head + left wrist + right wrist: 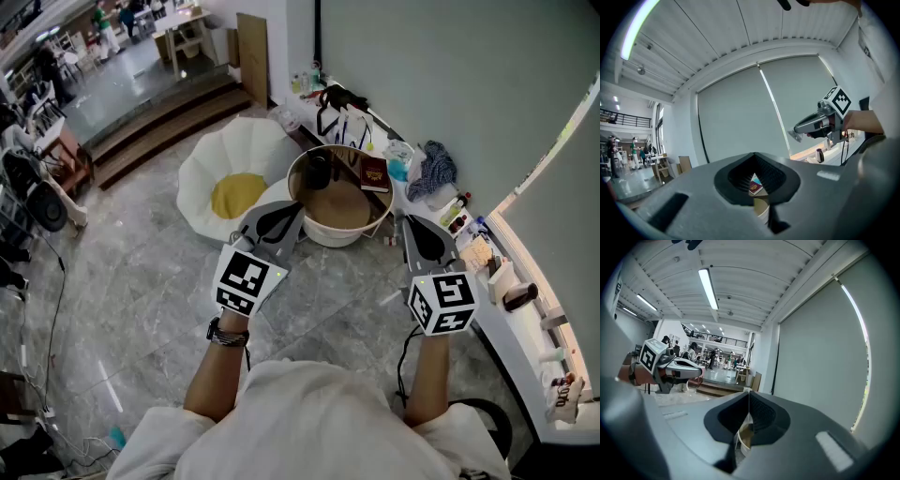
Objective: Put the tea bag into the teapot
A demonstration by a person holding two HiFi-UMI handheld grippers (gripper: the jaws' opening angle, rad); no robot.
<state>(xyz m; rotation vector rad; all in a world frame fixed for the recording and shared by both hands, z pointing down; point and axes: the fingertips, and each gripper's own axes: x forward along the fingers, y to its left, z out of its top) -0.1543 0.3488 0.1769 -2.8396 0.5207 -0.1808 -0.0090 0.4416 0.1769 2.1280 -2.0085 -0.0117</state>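
A small round table with a white rim (339, 234) stands ahead of me. On its brown top are a dark pot (319, 172), which looks like the teapot, and a red booklet (374, 173). I cannot make out a tea bag. My left gripper (281, 217) hangs shut and empty over the table's near left rim. The right gripper (419, 236), shut and empty too, is just off the right rim. In the left gripper view the jaws (756, 157) meet, with the booklet (756, 188) showing through their gap. In the right gripper view the jaws (749, 394) are closed above the rim (743, 446).
A white flower-shaped cushion with a yellow centre (234, 192) lies on the floor left of the table. A blue cloth (431, 169), bottles and cables crowd the wall behind. A low ledge with small items (506, 291) runs along the right. Wooden steps (159, 122) rise at far left.
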